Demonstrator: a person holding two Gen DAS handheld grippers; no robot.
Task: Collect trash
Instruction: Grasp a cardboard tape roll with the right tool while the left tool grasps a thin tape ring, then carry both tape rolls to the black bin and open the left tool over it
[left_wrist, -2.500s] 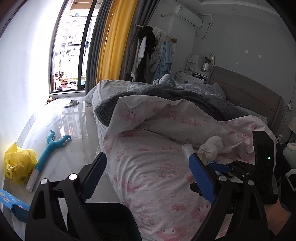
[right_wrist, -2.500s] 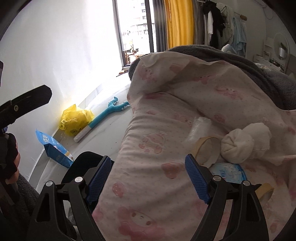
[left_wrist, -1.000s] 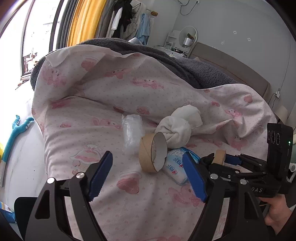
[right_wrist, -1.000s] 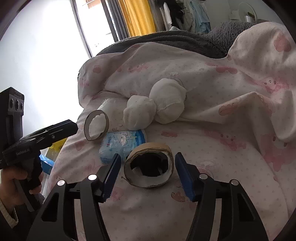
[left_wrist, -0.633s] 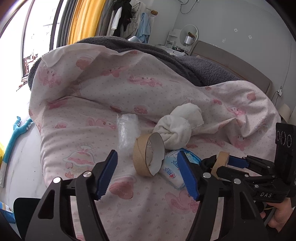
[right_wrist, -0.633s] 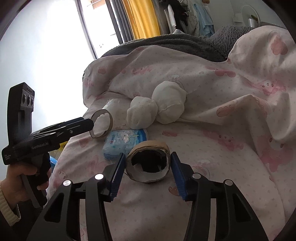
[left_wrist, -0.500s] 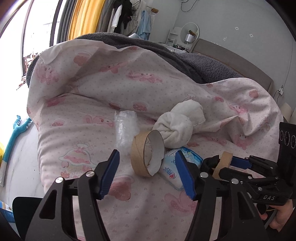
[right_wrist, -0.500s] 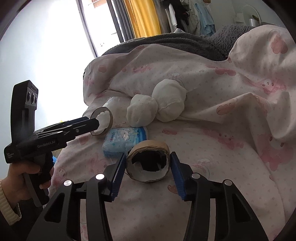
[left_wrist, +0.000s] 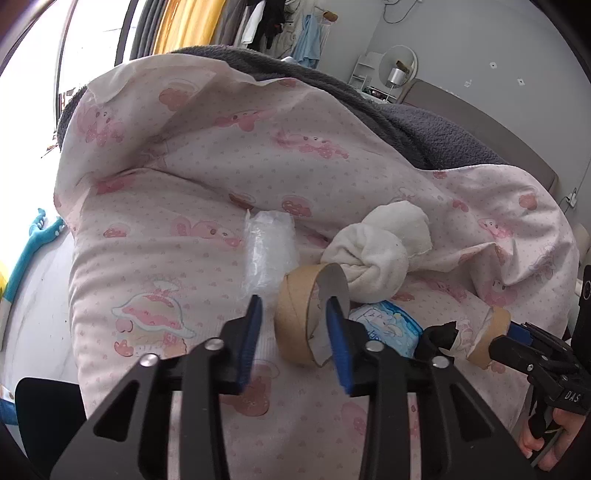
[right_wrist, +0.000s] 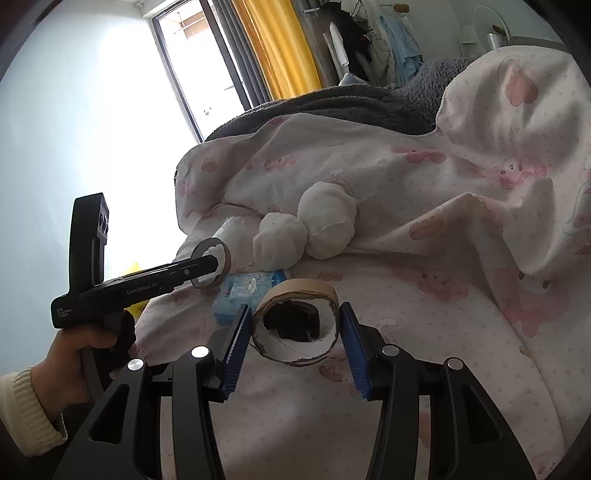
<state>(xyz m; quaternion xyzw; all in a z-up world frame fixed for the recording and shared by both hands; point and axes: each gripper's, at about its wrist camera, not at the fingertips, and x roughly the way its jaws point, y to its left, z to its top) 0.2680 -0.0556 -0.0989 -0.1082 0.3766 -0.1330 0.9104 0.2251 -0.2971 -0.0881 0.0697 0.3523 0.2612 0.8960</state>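
Two cardboard tape cores lie on the pink quilt (left_wrist: 177, 229), both near the blue tissue pack (left_wrist: 384, 326).

Surroundings, all placed from the pack:
- White knotted cloth (left_wrist: 376, 254) just behind it, touching.
- Crumpled clear plastic (left_wrist: 269, 251) behind and to its left.
- Grey blanket (left_wrist: 436, 129) well behind, under the quilt's folded edge.
- Blue toy (left_wrist: 35, 243) far left, on the floor.
- Nothing blocks either core; the cloth crowds the back of the upright one.

Upright tape core (left_wrist: 295, 332): stands on edge against the pack's left side. Left gripper (left_wrist: 293, 308) straddles it. The jaws have just been closing and are part-way in. The right pad overlaps the rim, and a gap shows at the left pad, so there is no clamp yet.

Flattened tape core (right_wrist: 295, 291): in front of the pack, right of it in the left wrist view. Right gripper (right_wrist: 293, 321) has just narrowed onto it, and both pads press its sides. A hand (right_wrist: 79, 354) holds the left gripper's handle.
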